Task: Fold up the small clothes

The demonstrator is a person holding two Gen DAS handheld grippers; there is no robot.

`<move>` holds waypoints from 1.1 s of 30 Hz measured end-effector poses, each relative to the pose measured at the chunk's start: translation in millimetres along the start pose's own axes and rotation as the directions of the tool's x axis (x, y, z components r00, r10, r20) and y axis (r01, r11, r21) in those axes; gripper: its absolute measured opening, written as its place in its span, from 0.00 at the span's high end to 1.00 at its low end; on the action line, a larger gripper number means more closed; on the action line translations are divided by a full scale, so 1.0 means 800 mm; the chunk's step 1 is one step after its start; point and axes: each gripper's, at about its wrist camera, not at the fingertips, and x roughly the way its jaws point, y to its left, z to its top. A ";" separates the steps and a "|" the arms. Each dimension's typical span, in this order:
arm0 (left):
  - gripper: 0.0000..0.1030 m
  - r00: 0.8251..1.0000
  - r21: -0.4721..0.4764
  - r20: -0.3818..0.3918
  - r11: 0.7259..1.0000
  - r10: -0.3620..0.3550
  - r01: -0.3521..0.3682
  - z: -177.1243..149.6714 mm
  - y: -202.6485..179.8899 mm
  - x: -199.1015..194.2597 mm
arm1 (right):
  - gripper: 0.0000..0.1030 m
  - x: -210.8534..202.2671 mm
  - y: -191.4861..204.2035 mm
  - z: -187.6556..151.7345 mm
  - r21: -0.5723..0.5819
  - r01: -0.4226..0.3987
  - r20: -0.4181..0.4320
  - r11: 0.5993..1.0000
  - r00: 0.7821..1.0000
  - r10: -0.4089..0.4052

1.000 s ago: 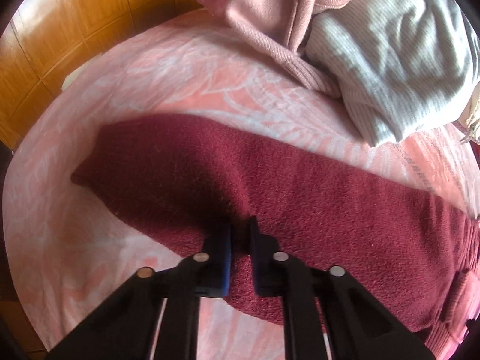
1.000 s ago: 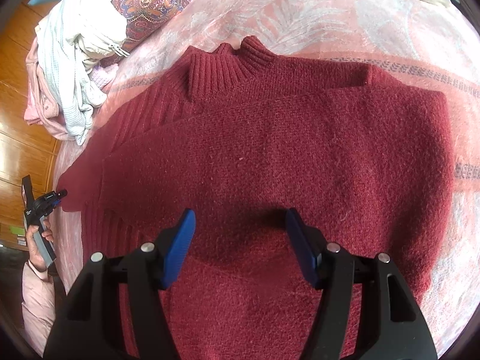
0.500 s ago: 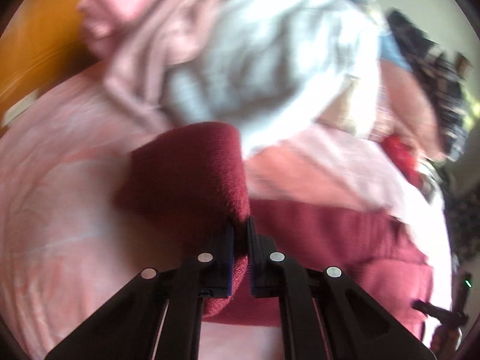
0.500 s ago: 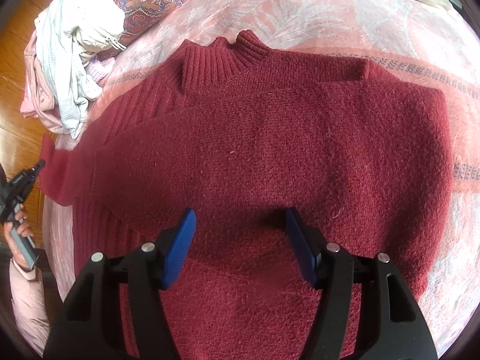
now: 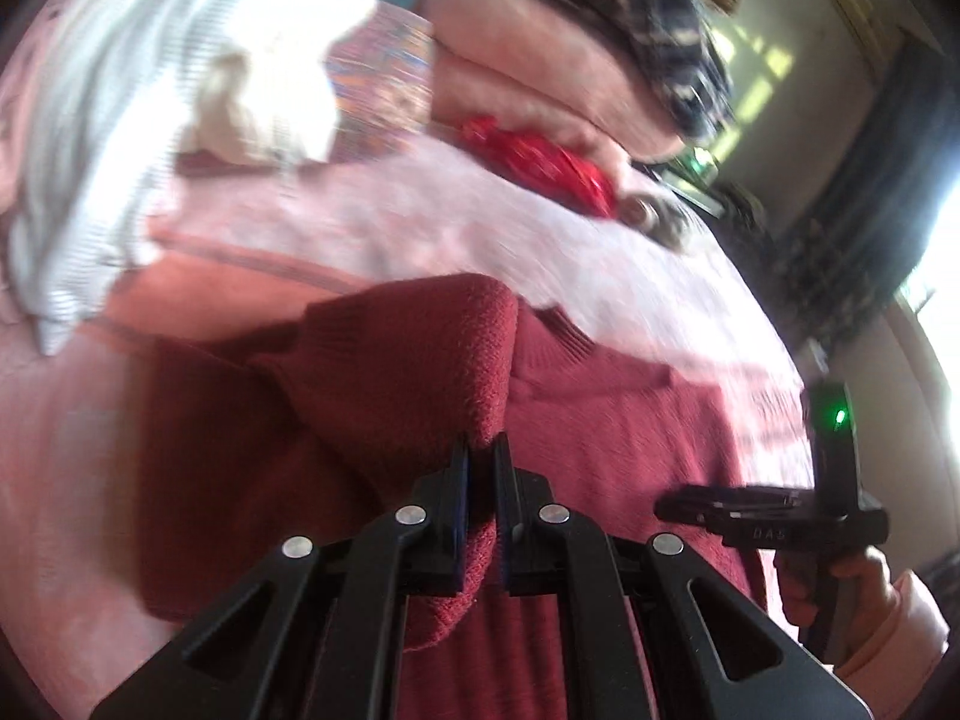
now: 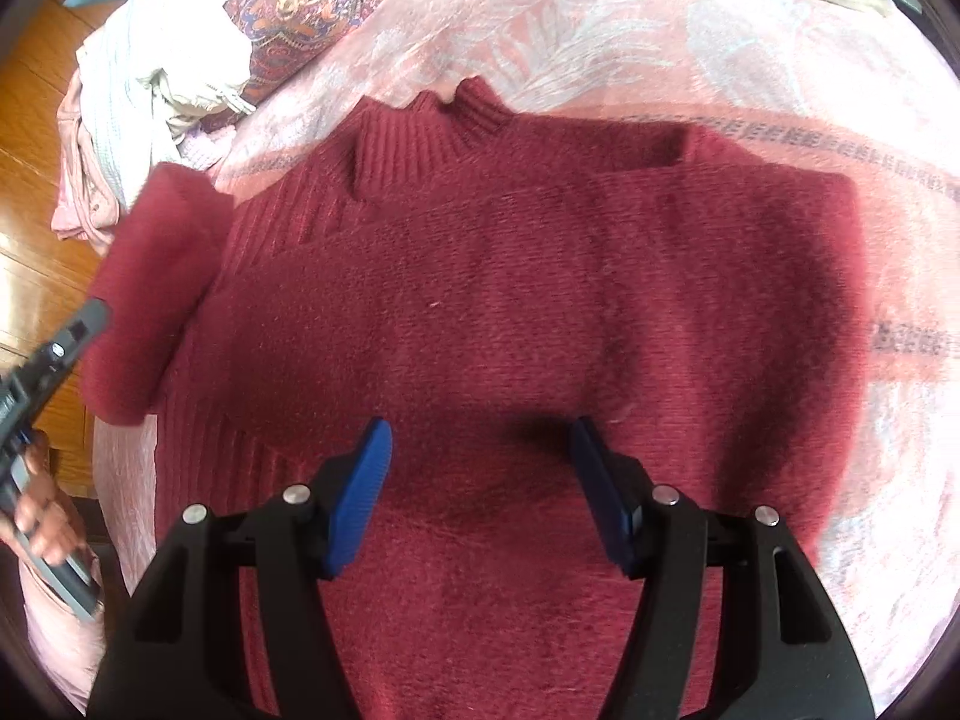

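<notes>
Sweater (image 6: 510, 312) flat on bed (image 6: 600, 30), under spread right fingers (image 6: 360, 492); sleeve (image 5: 420, 372) pinched, lifted in left gripper (image 5: 480, 456). Sleeve fold underway; body folds remaining.

Fuzzy matt knit sweater (image 6: 510, 312) (ribbed collar), woven bedspread (image 6: 630, 42), glossy wooden floor (image 6: 30, 90).

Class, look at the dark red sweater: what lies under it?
The dark red sweater lies on a pink patterned bedspread, which shows around its edges. Whatever lies directly beneath the sweater's body is covered and cannot be seen.
</notes>
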 end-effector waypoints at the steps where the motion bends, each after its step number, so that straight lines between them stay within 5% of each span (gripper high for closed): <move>1: 0.93 1.000 0.007 -0.012 1.000 -0.005 0.005 -0.002 -0.012 0.012 | 0.40 -0.002 -0.005 0.000 0.008 -0.001 0.003 1.000 1.000 0.001; 11: 0.91 0.984 0.013 -0.180 1.000 0.001 0.002 -0.041 -0.052 0.120 | 0.40 0.003 -0.028 -0.001 0.040 -0.006 -0.003 0.999 1.000 0.006; 15: 0.84 0.981 0.051 -0.191 0.999 0.011 -0.001 -0.051 -0.052 0.121 | 0.38 0.006 -0.026 0.001 0.039 0.005 -0.006 0.999 1.000 -0.005; 17: 0.54 0.981 0.073 -0.194 0.997 0.010 0.004 -0.047 -0.057 0.107 | 0.37 0.005 -0.021 0.004 0.042 0.005 0.000 0.999 1.000 -0.005; 20: 0.32 0.990 0.089 -0.137 0.996 -0.019 0.031 -0.033 -0.053 0.062 | 0.37 0.001 -0.009 0.009 0.043 -0.041 0.007 0.998 0.999 0.040; 23: 0.32 0.991 0.110 -0.104 0.992 0.081 -0.069 -0.014 -0.033 0.035 | 0.37 0.003 0.014 0.017 0.021 -0.064 0.004 0.998 0.998 0.064; 27: 0.34 0.972 0.044 -0.116 0.978 0.206 -0.202 -0.004 0.029 0.034 | 0.37 0.019 0.050 0.025 0.005 -0.093 -0.013 0.996 0.996 0.093; 33: 0.35 0.943 -0.008 -0.188 0.959 0.275 -0.282 -0.014 0.086 0.058 | 0.40 0.054 0.097 0.034 -0.019 -0.090 -0.044 0.996 0.995 0.089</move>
